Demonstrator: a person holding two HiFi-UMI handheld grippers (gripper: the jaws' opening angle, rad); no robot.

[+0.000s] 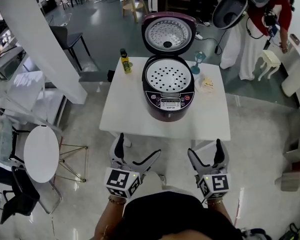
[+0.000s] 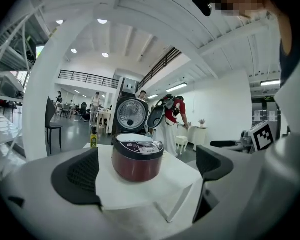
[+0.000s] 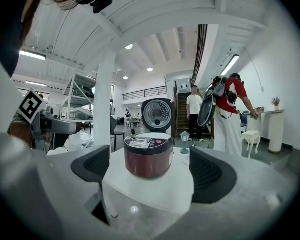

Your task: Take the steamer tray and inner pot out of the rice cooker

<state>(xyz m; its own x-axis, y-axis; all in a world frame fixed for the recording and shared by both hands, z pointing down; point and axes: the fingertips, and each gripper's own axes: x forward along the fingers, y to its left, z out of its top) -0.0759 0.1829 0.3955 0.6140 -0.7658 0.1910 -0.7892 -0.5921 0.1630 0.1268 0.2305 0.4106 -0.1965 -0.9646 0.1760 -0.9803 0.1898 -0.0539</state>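
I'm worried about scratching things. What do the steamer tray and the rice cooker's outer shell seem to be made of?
The steamer tray looks like matte white plastic, evenly perforated; light coated metal can't be ruled out. The rice cooker has a glossy dark-red shell with soft highlights: plastic or painted metal, hard to tell.

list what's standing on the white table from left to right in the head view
yellow bottle → rice cooker with its lid up → small blue stemmed piece
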